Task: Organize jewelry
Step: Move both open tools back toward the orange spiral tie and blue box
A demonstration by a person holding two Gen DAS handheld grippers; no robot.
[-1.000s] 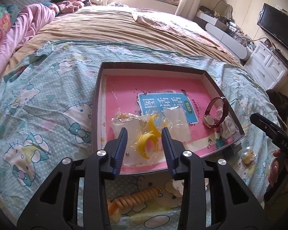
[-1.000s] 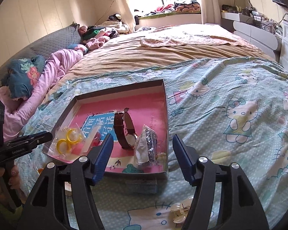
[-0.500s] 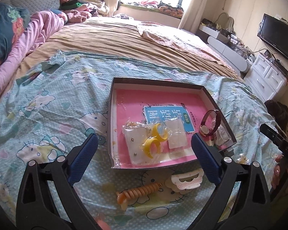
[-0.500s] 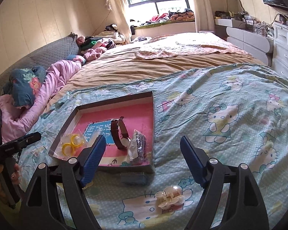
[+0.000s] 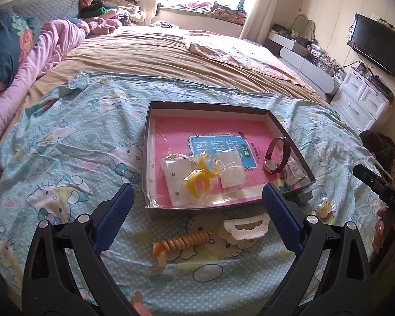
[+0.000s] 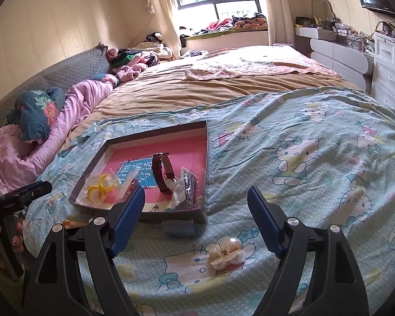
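Both grippers, left (image 5: 197, 202) and right (image 6: 196, 206), are held spread and empty between placements; the pearl hair claw (image 6: 225, 253) is judged next for the tray (image 6: 206, 155).

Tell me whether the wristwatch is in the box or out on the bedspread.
In. The wristwatch rests on the pink floor of the box, near its right wall.

Pink quilt (image 5: 47, 52) – wall television (image 5: 376, 43) – white dresser (image 5: 360, 100).

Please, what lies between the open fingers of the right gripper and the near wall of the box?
In the right wrist view, only bare bedsheet and a small blue block against the box; the pearl hair clip lies nearer than the fingers.
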